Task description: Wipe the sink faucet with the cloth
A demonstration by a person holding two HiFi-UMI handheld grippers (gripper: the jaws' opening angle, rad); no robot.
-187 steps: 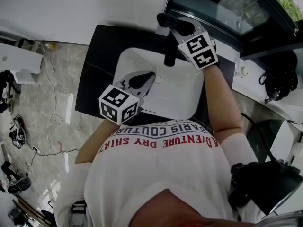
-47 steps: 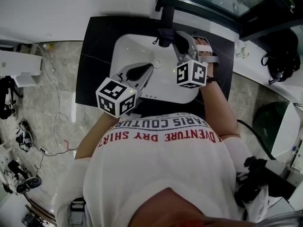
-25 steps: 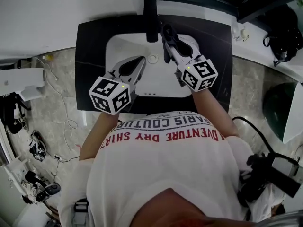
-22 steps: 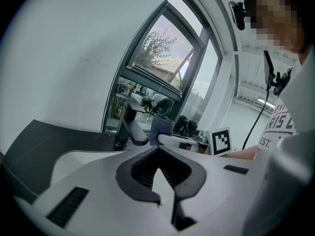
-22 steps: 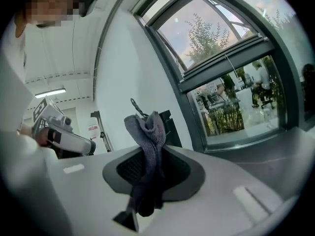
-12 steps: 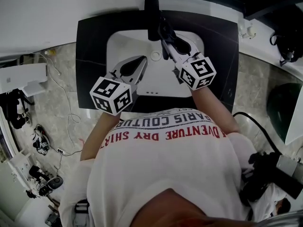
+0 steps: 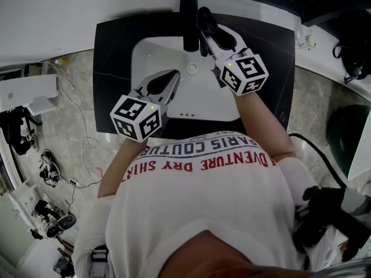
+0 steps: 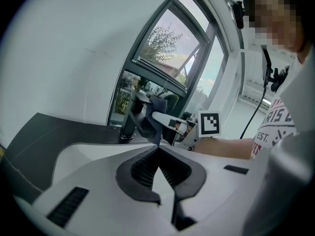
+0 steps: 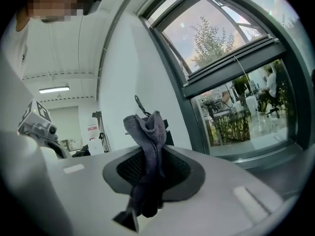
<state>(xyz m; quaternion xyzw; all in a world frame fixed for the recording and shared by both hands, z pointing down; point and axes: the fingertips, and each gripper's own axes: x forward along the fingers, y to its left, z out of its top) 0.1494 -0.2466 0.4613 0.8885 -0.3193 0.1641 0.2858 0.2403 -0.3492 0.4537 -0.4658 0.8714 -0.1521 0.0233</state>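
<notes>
Cloth (image 9: 146, 132) riding in right gripper (image 7: 207, 32), jaws clamping on it, meeting faucet (image 7: 188, 19) on its right side, seemingly touching. Wiping step judged to be under way. Left gripper (image 7: 174, 77) hanging in front of faucet, over sink (image 7: 145, 54), jaws together, gripping nothing. Next move likely calling for dragging cloth down spout and round faucet's far side, with firm pinch. Count: one faucet, one cloth, one sink, two grippers.

The cloth (image 9: 147, 151) is dark grey, the faucet (image 7: 188, 17) black, the sink (image 7: 204, 100) white, the countertop (image 7: 113, 80) black, and the shirt (image 7: 203, 213) white with red and dark lettering.
</notes>
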